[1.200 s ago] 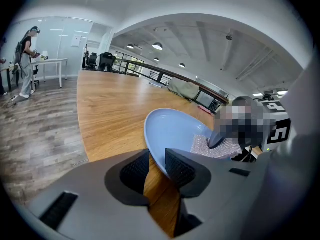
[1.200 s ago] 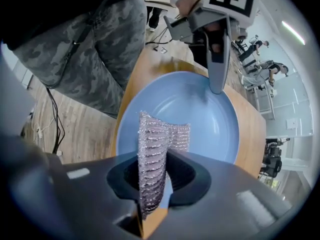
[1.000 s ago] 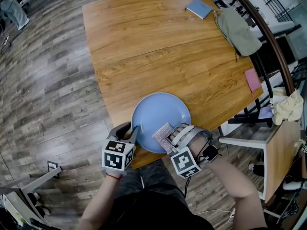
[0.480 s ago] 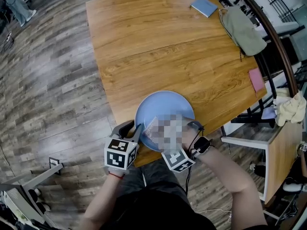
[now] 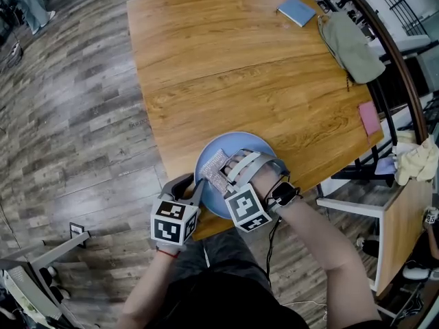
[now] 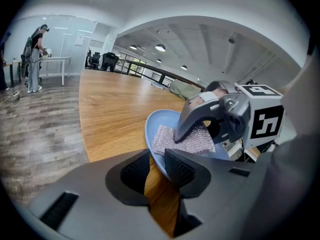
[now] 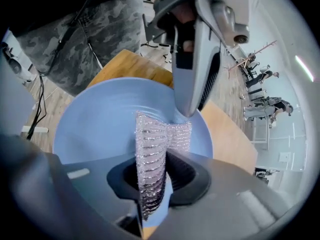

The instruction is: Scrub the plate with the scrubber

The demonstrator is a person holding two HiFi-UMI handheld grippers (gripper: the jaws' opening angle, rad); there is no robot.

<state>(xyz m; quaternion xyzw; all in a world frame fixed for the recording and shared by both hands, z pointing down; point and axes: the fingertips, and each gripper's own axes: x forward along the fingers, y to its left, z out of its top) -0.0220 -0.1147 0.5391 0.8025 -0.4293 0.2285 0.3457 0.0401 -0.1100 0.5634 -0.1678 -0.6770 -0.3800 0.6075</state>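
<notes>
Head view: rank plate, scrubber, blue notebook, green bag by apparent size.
1. plate
2. green bag
3. blue notebook and scrubber: look alike; the scrubber is partly covered and nearer the camera, so unranked.

A wooden surface (image 5: pixel 226 67) is seen over a grey plank floor (image 5: pixel 62 115). At its far right corner a blue notebook (image 5: pixel 296 11) is laid flat, with an olive-green bag (image 5: pixel 351 45) just beside it. A pink pad (image 5: pixel 369 118) is placed at the right edge. A pale yellow cloth (image 5: pixel 416 162) is heaped on a side cabinet (image 5: pixel 398 218). A person (image 6: pixel 34 59) is seen standing at a distant white table (image 6: pixel 56 60).
</notes>
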